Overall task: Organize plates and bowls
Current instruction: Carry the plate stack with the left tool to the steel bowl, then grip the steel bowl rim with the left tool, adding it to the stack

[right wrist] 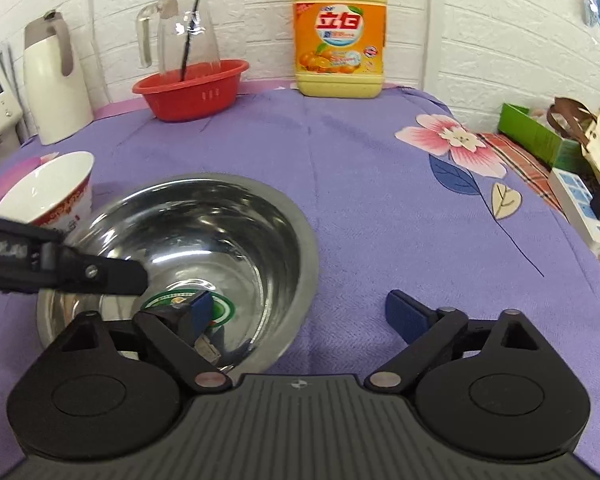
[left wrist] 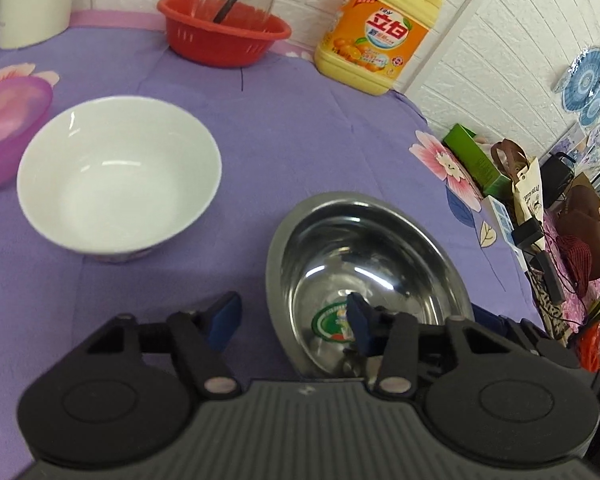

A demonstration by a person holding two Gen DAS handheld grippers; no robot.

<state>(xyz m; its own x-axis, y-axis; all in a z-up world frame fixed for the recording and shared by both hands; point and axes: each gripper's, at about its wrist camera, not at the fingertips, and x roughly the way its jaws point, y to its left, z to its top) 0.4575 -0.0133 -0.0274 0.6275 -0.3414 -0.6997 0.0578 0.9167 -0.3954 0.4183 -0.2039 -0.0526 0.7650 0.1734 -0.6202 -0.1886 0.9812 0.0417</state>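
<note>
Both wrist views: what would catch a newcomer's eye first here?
The shiny steel bowl sits nearest on the purple cloth, with both claws straddling its rim from opposite sides, one finger of each inside. Behind it to the left stands a white bowl. At the back wall, a yellow detergent jug and a red basket holding a glass pitcher stand out.

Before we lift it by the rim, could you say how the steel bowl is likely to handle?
The steel bowl looks thin-walled, so probably light and stiff. Its polished, mirror-like surface may slip between pads. On the soft purple cloth it could rock on its rounded base.
</note>
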